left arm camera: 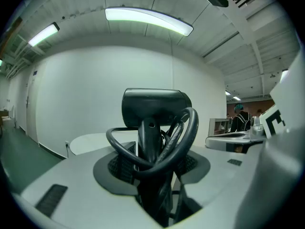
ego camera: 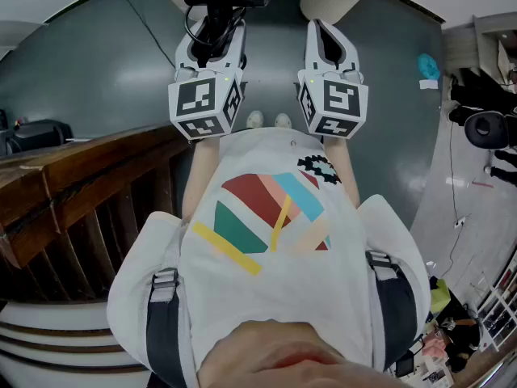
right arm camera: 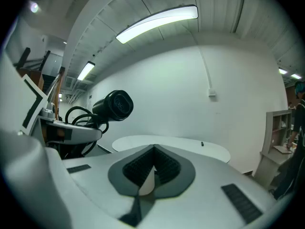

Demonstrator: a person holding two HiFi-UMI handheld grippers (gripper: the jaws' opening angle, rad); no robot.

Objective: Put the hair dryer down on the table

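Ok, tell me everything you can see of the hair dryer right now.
The hair dryer is black, matte plastic by its look, with a short barrel on top of a straight handle. It stands upright, held by the handle between the left gripper's jaws. Its thick black cord is looped loosely around the handle. It is in the air, not resting on the white table ahead, and touches nothing else.
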